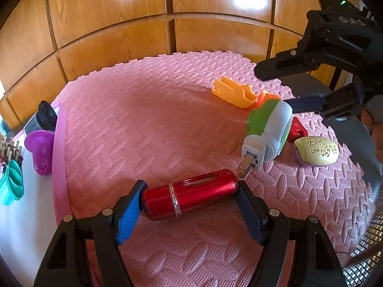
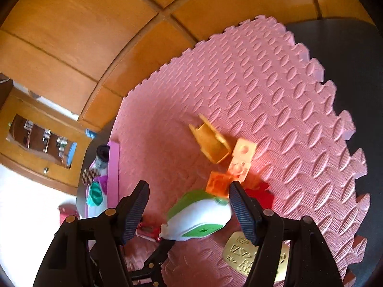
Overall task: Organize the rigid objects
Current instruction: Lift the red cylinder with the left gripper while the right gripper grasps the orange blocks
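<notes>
My left gripper is shut on a red metal cylinder, held end to end between the fingers just above the pink foam mat. A white and green plug-in device lies to its right, its metal prong near the cylinder's end. My right gripper is open above that device, one finger beside its right end, the other well apart on the left. In the left wrist view the right gripper hangs over the device.
On the mat lie an orange plastic piece, orange cubes, a red block and a yellow embossed case. Left of the mat, past a pink strip, stand a purple cup, a teal item and a black-capped bottle.
</notes>
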`<state>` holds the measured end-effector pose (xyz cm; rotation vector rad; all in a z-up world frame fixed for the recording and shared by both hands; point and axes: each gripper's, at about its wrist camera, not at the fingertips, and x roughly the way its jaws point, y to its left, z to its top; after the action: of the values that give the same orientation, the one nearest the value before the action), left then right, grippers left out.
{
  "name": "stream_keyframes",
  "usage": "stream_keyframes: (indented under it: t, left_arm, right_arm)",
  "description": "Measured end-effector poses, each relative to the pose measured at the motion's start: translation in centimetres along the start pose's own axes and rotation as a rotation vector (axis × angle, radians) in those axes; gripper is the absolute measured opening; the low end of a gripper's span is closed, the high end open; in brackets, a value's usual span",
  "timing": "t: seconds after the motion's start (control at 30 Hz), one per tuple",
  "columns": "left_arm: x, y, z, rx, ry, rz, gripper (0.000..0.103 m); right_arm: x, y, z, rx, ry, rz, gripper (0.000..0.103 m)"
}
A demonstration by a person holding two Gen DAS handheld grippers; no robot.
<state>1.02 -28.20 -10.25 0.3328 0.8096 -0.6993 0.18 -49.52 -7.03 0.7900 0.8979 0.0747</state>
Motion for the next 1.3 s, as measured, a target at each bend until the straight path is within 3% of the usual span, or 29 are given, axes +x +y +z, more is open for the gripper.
stream_keyframes:
  t: [0.17,0.4,0.53,0.93,1.1,1.3]
  left_arm:
    - [0.0,0.0,0.0,0.001,-0.003,-0.001,0.075]
    - [-0.1,0.1,0.0,0.001,-0.004,-0.004,0.075]
    - [-0.1,0.1,0.0,0.000,-0.004,-0.005,0.075]
    - [-0.2,0.2,0.0,-0.005,-0.008,-0.014,0.075]
    - [-0.2,0.1,0.0,-0.007,-0.010,-0.015,0.075]
    - [-0.2,0.2,-0.1,-0.017,-0.013,-0.019,0.075]
  right_arm:
    - [-0.1,0.4,-0.1,0.025,0.003,0.145,0.071]
    - [-2.0,-1.3,0.3,0.097,-0.108,0.091,0.071]
    - [-2.1,-2.1,0.4,0.134,-0.131,0.011,0.071]
    - [-0.2,-2.1,0.9,0.088,-0.110,-0.152,0.071]
    - [-0.8,-1.1,1.6,0.022,-0.214,-0.240,0.071]
    - [0.6,-1.5,1.8,0.047,-0.138,-0.219,0.071]
